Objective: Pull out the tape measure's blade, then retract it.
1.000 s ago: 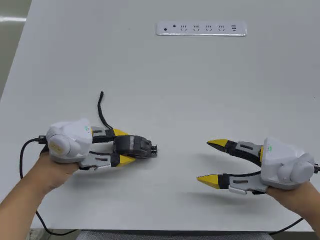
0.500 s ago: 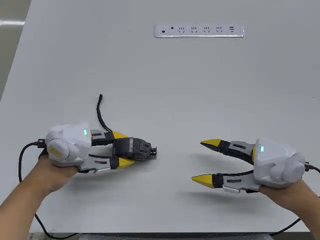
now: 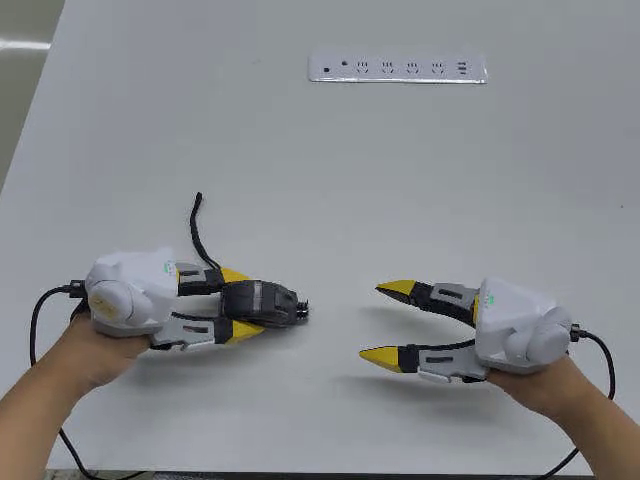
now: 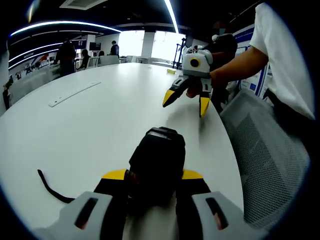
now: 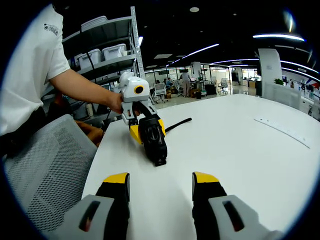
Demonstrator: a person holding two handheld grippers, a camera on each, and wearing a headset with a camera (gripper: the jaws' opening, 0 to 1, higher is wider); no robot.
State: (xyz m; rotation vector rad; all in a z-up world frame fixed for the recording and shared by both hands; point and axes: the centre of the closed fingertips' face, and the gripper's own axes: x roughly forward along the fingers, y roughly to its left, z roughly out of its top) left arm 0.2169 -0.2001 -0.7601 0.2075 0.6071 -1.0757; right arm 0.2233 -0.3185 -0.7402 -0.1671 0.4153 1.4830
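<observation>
We've got bare white table (image 3: 330, 200) between the tape measure (image 3: 262, 300) tip and the right gripper (image 3: 372, 321), jaws wide apart; power strip (image 3: 397, 69) sits well off at the far edge; black strap (image 3: 196, 225) lies just beyond the left gripper (image 3: 256, 302).

Rear of tape measure (image 3: 275, 302) hidden inside left tool (image 3: 250, 301).

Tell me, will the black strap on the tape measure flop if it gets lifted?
Probably floppy: the strap lies in a loose wavy curve on the table. Likely light too, since it looks thin beside the chunky tape measure held by the left gripper.
</observation>
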